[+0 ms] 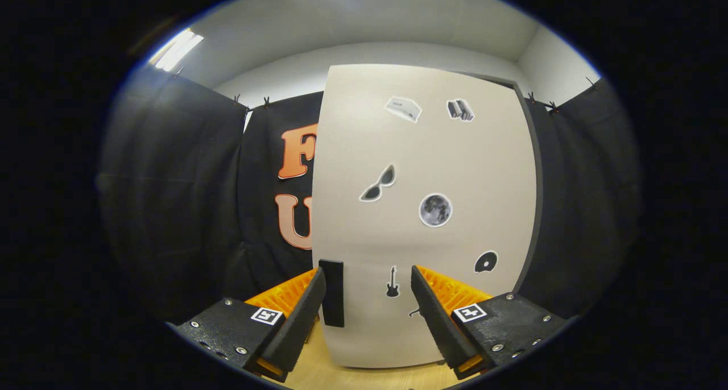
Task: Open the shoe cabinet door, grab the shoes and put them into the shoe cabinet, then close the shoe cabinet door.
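Note:
The shoe cabinet door (421, 168) is a tall beige panel with several stickers, standing right in front of me. A dark rectangular handle (332, 292) sits on its lower left edge. My gripper (368, 276) is open, its fingers spread wide close to the door. The left finger (307, 305) lies just beside the handle, which stands between the fingers near the left one. The right finger (432, 307) is in front of the door's lower face, next to a small guitar sticker (392, 282). I cannot tell whether the left finger touches the handle.
Black cloth walls (176, 196) hang to the left and right of the cabinet. A light wooden floor (364, 376) shows below the door, between the fingers. White wall and ceiling rise above the cloth.

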